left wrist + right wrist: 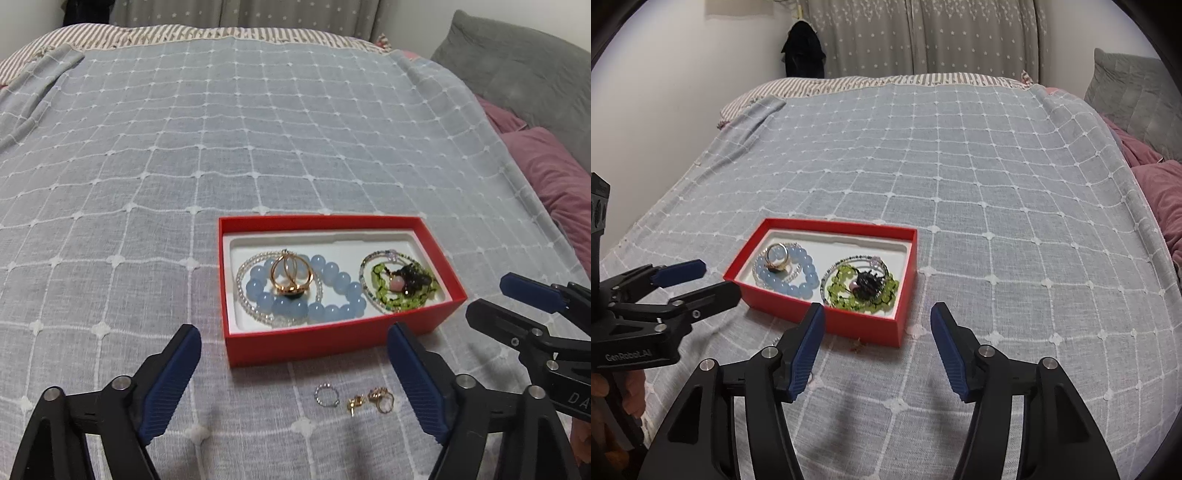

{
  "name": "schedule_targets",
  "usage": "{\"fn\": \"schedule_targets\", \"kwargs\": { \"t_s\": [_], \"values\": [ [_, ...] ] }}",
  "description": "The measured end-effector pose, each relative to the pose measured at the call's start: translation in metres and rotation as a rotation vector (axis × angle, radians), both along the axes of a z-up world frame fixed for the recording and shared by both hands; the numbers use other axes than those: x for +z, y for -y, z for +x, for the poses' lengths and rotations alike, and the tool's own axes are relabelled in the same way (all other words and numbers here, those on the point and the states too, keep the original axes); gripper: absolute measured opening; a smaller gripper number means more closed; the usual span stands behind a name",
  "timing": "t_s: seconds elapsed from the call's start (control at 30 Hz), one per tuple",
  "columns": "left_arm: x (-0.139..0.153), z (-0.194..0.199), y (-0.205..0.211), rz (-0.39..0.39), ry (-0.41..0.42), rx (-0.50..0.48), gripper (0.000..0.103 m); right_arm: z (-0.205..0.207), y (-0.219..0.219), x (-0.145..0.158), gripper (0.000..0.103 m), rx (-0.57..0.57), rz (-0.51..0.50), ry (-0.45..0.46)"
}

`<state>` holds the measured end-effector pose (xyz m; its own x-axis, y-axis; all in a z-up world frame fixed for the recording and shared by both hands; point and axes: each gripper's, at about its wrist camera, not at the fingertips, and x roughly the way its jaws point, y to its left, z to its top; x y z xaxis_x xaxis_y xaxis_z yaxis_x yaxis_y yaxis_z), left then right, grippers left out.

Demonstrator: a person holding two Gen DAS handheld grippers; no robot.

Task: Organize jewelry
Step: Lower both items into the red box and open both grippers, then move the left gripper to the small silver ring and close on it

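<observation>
A red box point(295, 349) point(864, 326) with a white liner lies on the bed. It holds a blue bead bracelet point(332, 310) point(801, 286), a pearl bracelet point(242, 295), a gold ring point(291, 275) point(777, 254) and a green bead bracelet point(402, 299) point(864, 291). A silver ring point(327, 395) and gold earrings point(373, 398) lie on the cover in front of the box, between my left fingers. My left gripper point(295, 343) point(716, 280) is open and empty. My right gripper point(878, 317) point(495, 299) is open and empty, near the box's right end.
The bed has a grey-blue checked cover point(221, 147) point(997, 184). Pink bedding point(546, 166) and a grey pillow point(517, 62) lie at the right. Curtains point(923, 37) hang behind the bed.
</observation>
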<state>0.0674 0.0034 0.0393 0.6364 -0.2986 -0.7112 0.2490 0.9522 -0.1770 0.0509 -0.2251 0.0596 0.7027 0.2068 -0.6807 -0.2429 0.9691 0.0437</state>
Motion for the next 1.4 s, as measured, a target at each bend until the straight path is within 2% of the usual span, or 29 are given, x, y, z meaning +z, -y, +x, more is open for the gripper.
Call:
{"fn": "schedule_targets", "kwargs": {
  "t_s": [0.23, 0.47, 0.87, 0.97, 1.0, 1.07, 1.23, 1.33, 1.4],
  "values": [
    [-0.008, -0.010, -0.004, 0.019, -0.042, -0.001, 0.094, -0.012, 0.002, -0.009, 0.068, 0.006, -0.034, -0.029],
    [-0.022, -0.015, -0.010, 0.048, -0.103, -0.008, 0.094, -0.020, 0.003, -0.020, 0.069, 0.005, -0.054, -0.064],
    [-0.052, -0.025, -0.012, 0.156, -0.155, -0.048, 0.094, -0.024, 0.001, -0.048, 0.069, 0.006, -0.103, -0.144],
    [-0.056, -0.025, -0.009, 0.161, -0.153, -0.061, 0.094, -0.023, 0.001, -0.053, 0.069, 0.007, -0.118, -0.156],
    [-0.056, -0.025, -0.007, 0.160, -0.153, -0.067, 0.093, -0.023, 0.000, -0.055, 0.069, 0.006, -0.121, -0.160],
    [-0.057, -0.024, -0.002, 0.159, -0.150, -0.091, 0.084, -0.022, 0.000, -0.058, 0.069, 0.005, -0.124, -0.169],
    [-0.060, -0.021, 0.011, 0.194, -0.123, -0.149, 0.073, -0.019, -0.001, -0.063, 0.069, 0.004, -0.120, -0.186],
    [-0.064, -0.018, 0.019, 0.225, -0.100, -0.175, 0.063, -0.018, -0.003, -0.065, 0.069, 0.011, -0.125, -0.192],
    [-0.064, -0.015, 0.021, 0.213, -0.088, -0.192, 0.058, -0.018, -0.006, -0.068, 0.069, 0.018, -0.130, -0.197]
  ]
}}
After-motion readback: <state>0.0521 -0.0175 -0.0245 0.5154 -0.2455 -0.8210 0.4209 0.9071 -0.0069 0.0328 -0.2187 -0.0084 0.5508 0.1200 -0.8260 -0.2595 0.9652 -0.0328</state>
